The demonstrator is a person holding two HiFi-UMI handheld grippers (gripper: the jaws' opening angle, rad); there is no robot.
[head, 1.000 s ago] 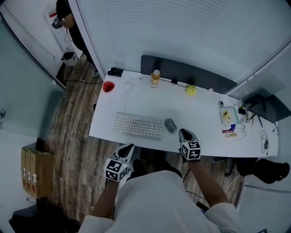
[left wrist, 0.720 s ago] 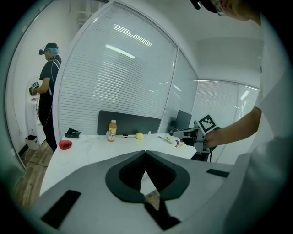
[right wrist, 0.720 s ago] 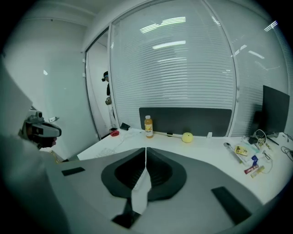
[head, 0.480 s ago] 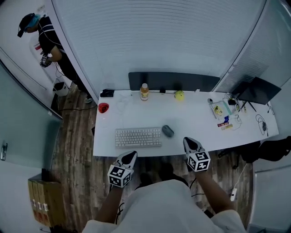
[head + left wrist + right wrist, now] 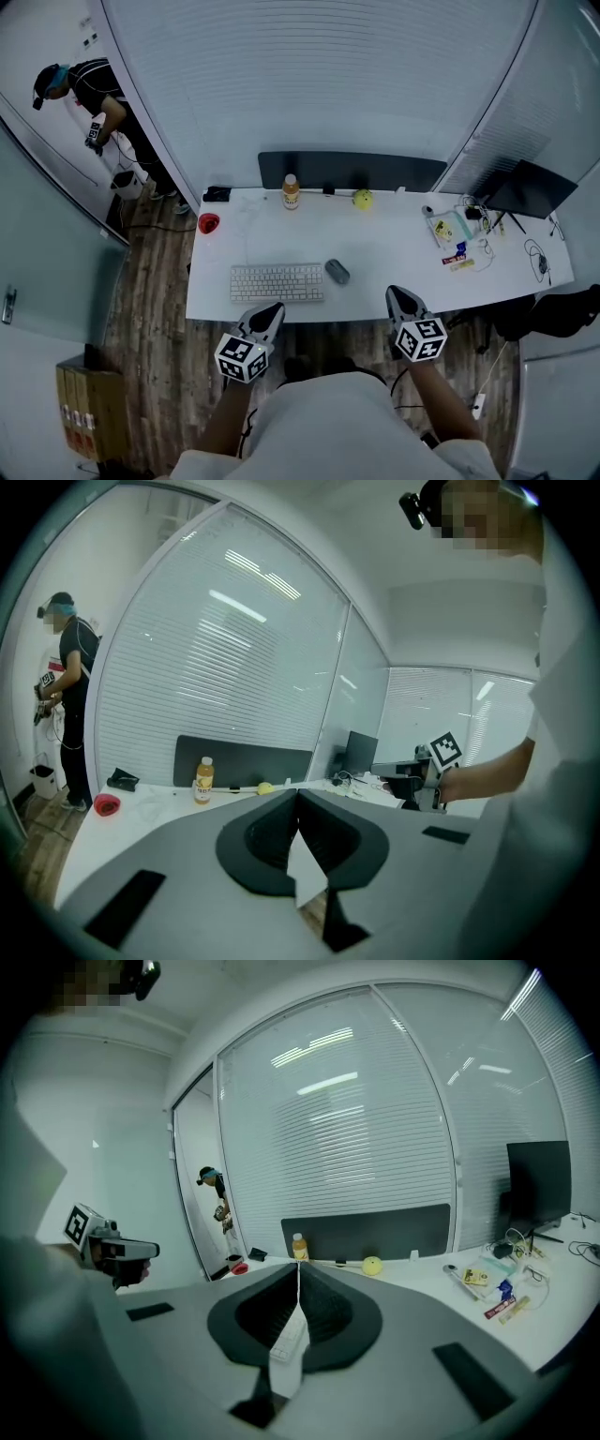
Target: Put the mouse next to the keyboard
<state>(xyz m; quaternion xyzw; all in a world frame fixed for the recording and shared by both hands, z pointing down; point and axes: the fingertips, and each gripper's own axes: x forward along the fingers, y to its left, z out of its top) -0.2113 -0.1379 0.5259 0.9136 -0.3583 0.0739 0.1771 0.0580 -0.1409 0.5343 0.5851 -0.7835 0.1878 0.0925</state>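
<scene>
The long white desk (image 5: 394, 253) is smooth and rectangular, with a dark panel (image 5: 352, 172) along its far edge. My flat white keyboard (image 5: 277, 282) lies near the front edge. My left gripper (image 5: 272, 311) and right gripper (image 5: 397, 294) hang before the desk, jaws pressed together on nothing, with black-and-white square markers on their cubes. The rounded grey mouse (image 5: 337, 272) sits just right of the keyboard. The label on the orange bottle (image 5: 291, 192) is too small to read.

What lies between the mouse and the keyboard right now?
Nothing. In the head view, only a narrow bare strip of the white desk separates the mouse from the keyboard's right end.
</scene>
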